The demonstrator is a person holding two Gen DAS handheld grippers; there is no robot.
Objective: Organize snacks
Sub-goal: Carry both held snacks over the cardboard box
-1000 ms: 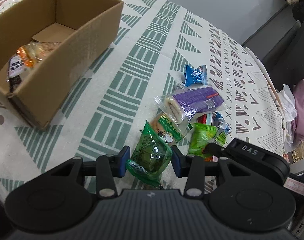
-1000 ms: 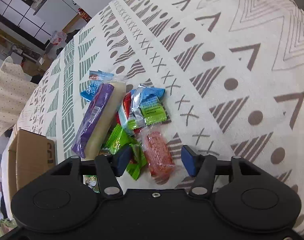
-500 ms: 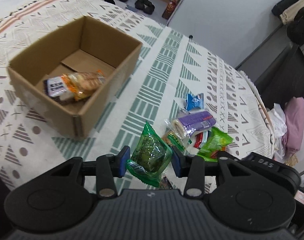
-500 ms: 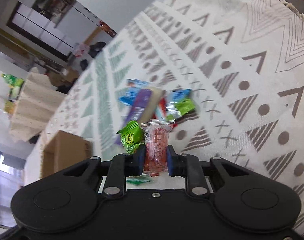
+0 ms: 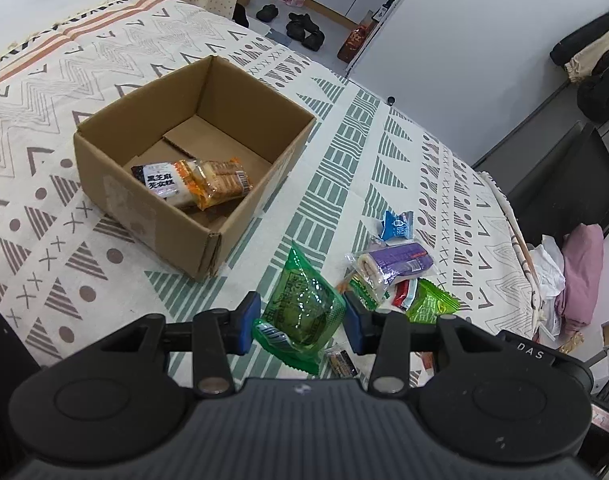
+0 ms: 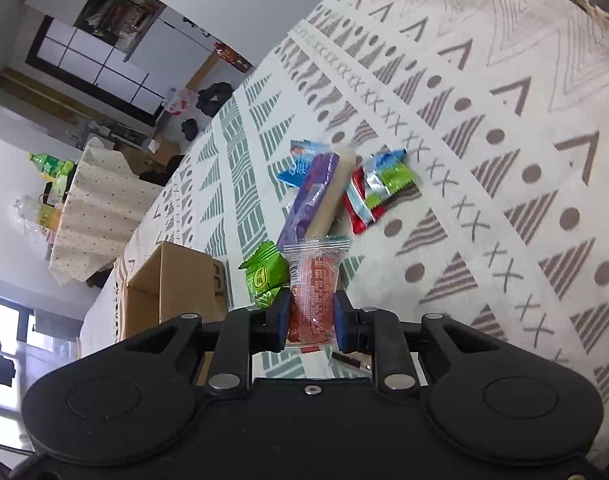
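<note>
Both held snacks: glossy green packet [image 5: 302,312], clear red-filled sachet [image 6: 313,292].

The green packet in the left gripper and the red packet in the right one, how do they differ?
The green packet is broad and fills the wider-set left gripper; the red packet is narrow, pinched by the nearly closed right gripper. Both are clear-wrapped snacks, gripped and lifted off the cloth.

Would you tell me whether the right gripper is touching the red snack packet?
Touching: the right wrist view shows the right gripper pressing both sides of the red snack packet.
</note>
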